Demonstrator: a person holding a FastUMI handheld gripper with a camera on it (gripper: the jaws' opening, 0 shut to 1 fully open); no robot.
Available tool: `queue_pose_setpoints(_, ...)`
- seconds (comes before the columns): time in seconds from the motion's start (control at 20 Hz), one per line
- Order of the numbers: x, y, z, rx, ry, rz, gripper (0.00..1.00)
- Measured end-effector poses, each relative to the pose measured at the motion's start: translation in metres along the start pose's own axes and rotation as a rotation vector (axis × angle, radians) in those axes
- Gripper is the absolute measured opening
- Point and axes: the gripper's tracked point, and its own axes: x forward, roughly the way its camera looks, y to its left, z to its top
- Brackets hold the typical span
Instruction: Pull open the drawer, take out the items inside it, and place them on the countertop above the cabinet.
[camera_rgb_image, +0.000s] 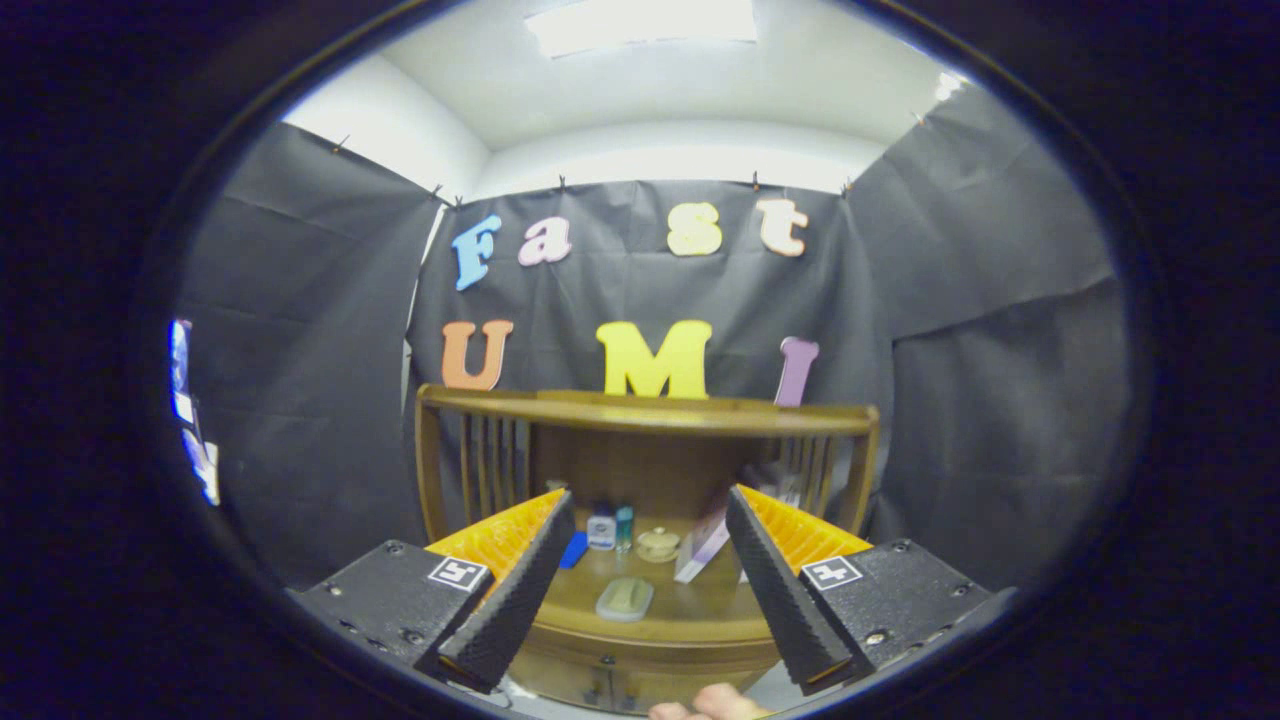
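You are holding the gripper (650, 590) spread wide and empty in front of the wooden cabinet (645, 520).

Your fingers (500, 610) are standing well apart, pressing on nothing, and they are framing the countertop (690, 610) that is lying just ahead of them. On that countertop a pale flat soap-like bar (625, 598) is resting nearest to you, between the fingers. Beyond it a small round lidded jar (657, 545), two little bottles (610, 527) and a blue item (574, 549) are sitting toward the back, and a slim white box (703, 548) is leaning just beside the right finger. A slatted wooden shelf frame (645, 412) is rising over the countertop. The drawer front (610, 685) is showing below the countertop edge, and you cannot tell whether it is pulled out. A bit of your hand (705, 705) is peeking in beneath the fingers.
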Motion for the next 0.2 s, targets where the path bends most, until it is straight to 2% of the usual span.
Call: queue_pose_setpoints(0.2, -0.015, 0.007, 0.042, 0.032, -0.081, 0.034, 0.99)
